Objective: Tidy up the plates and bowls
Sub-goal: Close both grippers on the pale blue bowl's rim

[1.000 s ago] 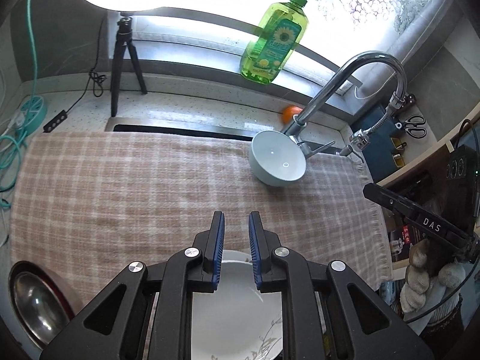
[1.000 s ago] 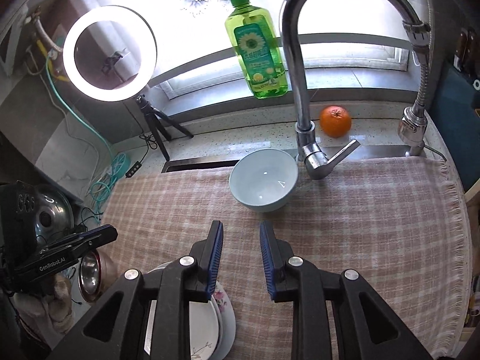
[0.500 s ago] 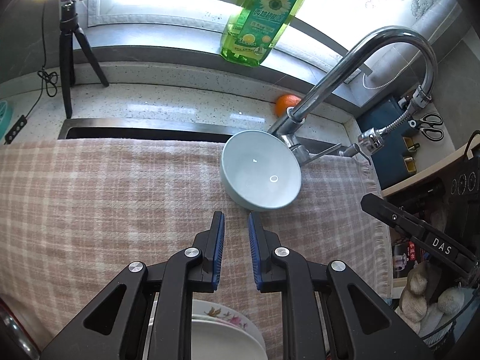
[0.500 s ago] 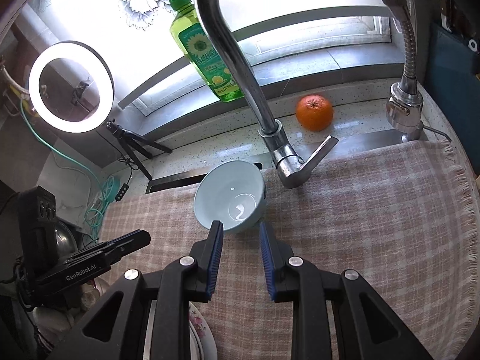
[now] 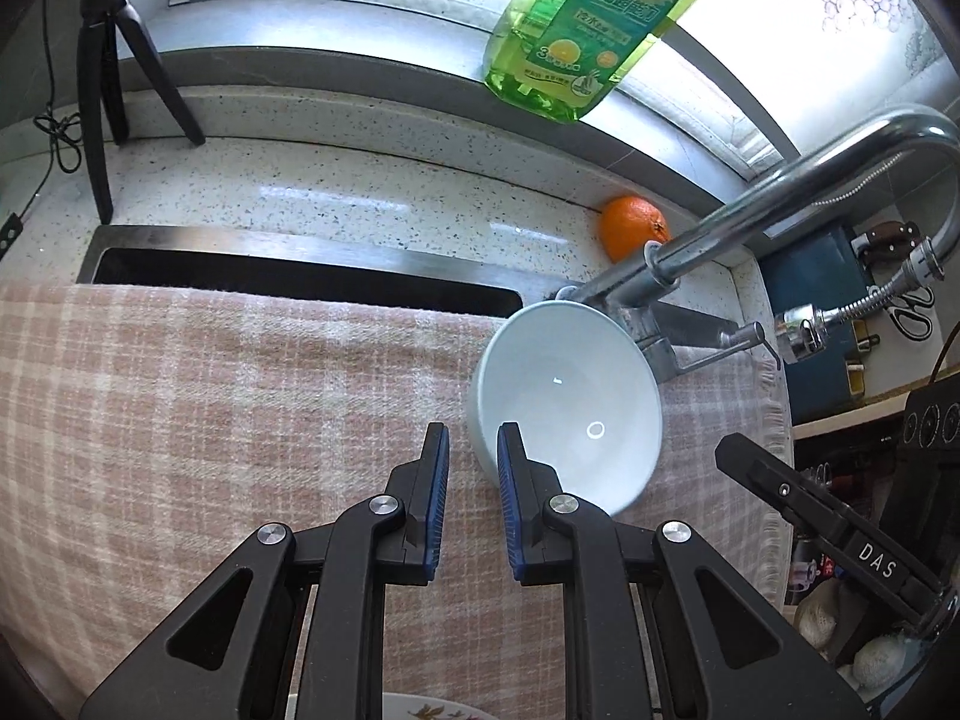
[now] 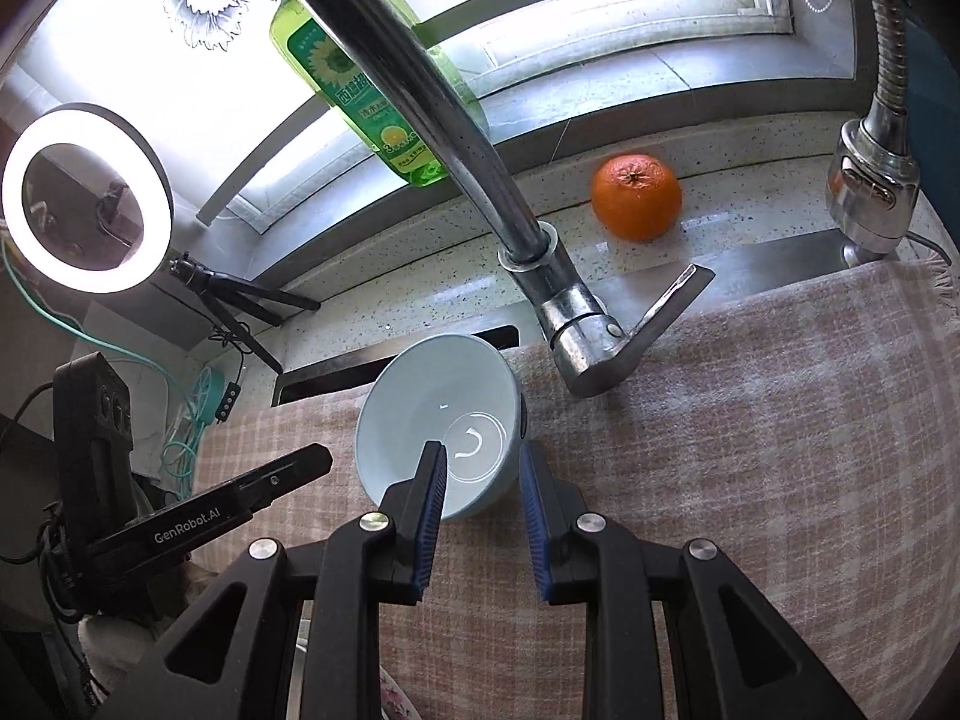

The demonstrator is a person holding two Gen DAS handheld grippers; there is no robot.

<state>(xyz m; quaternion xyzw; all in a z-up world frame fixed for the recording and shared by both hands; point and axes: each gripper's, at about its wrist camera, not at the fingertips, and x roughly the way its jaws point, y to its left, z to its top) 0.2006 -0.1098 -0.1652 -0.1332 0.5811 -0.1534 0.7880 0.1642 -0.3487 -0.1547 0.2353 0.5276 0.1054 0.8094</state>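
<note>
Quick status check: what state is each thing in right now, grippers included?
Bowl: upright, empty, resting on the checked cloth.
Left gripper: jaws parted, empty, at the bowl's rim.
Right gripper: jaws parted, straddling the bowl's rim, not clamped.
Faucet: no water running.
Ring light: lit.

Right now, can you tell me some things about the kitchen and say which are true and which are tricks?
1. The bowl is empty. True.
2. The bowl sits on bare stone. False: it sits on the checked cloth.
3. An orange lies on the counter behind the tap. True.
4. The right gripper is squeezing the bowl. False: its jaws stand apart around the near rim, holding nothing.
5. The soap bottle is red. False: it is green.
</note>
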